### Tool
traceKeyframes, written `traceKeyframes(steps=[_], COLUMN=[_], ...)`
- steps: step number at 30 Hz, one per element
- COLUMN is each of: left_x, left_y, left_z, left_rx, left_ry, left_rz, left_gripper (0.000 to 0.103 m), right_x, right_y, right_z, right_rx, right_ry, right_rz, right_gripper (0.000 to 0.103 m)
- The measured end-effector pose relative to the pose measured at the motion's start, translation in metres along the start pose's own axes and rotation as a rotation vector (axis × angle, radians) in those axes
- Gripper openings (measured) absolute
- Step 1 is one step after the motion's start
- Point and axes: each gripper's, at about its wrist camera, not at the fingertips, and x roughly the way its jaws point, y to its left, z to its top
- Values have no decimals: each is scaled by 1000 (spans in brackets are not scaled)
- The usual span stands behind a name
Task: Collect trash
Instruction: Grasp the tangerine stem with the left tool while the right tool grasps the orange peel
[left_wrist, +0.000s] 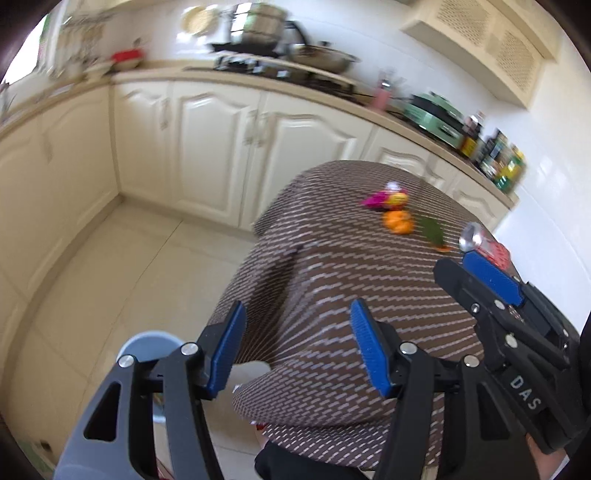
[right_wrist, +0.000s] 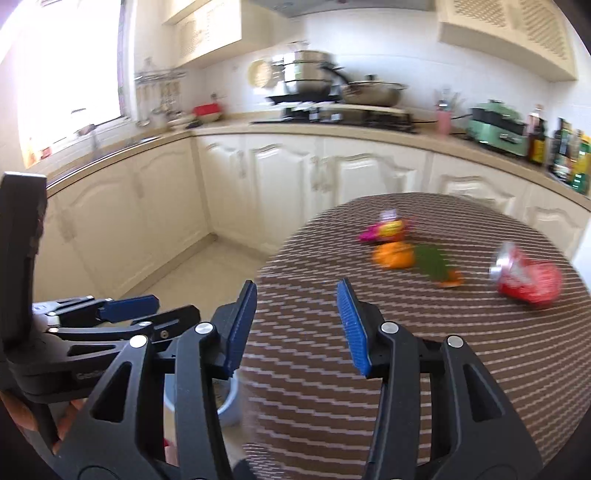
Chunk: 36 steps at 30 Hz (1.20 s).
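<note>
Crushed red can, orange peel, green leaf, pink wrapper on table.

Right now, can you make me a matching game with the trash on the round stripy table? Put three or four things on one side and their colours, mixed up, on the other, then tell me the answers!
Things:
1. crushed drink can
2. crinkly snack wrapper
3. curled fruit peel
4. flat leaf

Colours:
A. green
B. red with a silver top
C. orange
D. pink and yellow

All four lie on the brown striped tablecloth.

Right pairs: 1-B, 2-D, 3-C, 4-A
</note>
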Motion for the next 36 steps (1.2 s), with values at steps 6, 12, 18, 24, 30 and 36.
traceKeyframes(steps=[6,12,18,24,30,36], left_x=[31,65,109,134,146,122], left_y=[-68,-110,-140,-150,-143,-129], left_z=[28,54,75,90,96,83], left_rx=[114,147,189,195,160,161], left_ry=[11,-4,9,3,33,-4], left_rz=[-5,4,70,68,10,-11], left_gripper=[58,58,54,52,7,4], right_x=[-4,25,57,73,92,112], right_y=[-74,-123,-147,-146,-138,-145], right_z=[-1,-3,-2,4,10,12], right_rx=[46,57,49,1,-59,-24], right_ry=[46,154,237,266,288,346], right_rz=[-116,-116,-63,-51,-56,-33], right_gripper=[48,49,49,50,50,45])
